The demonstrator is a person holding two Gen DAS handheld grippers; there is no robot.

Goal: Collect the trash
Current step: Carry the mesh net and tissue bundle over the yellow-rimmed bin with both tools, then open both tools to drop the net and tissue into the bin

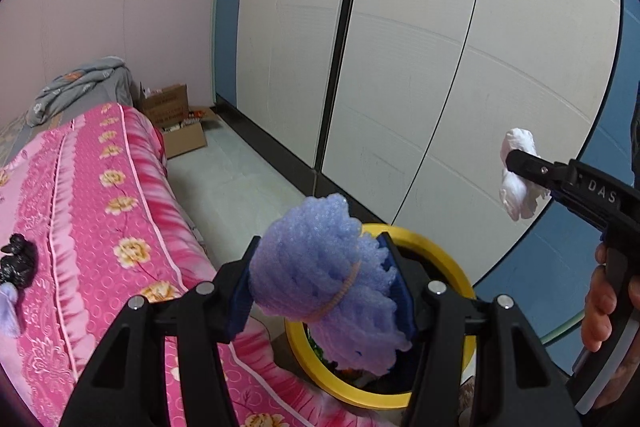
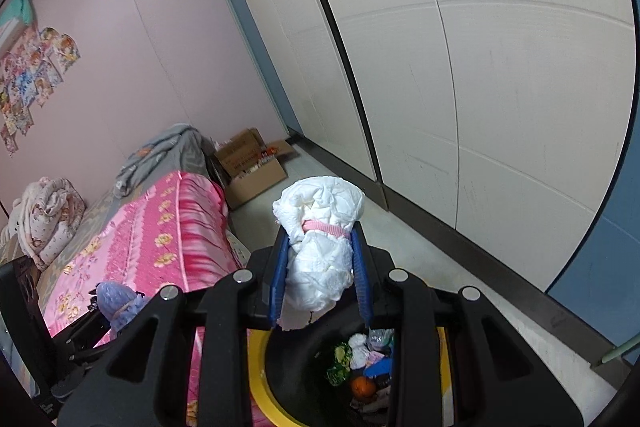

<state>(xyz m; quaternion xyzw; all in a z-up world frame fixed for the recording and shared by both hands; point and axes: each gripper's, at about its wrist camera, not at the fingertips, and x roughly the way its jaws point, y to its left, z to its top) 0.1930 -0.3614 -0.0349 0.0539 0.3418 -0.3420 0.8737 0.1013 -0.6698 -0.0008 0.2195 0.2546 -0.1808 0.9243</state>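
Observation:
My left gripper is shut on a purple foam bundle tied with a rubber band, held just above the yellow-rimmed trash bin. My right gripper is shut on a white crumpled bundle with a pink band, over the same bin, whose black inside holds several scraps. From the left wrist view the right gripper holds the white bundle up at the right, a hand on its handle. The purple bundle shows low left in the right wrist view.
A bed with a pink flowered cover fills the left, with a black bag and a purple scrap on it. Cardboard boxes stand on the floor beyond. Pale wardrobe doors line the right side.

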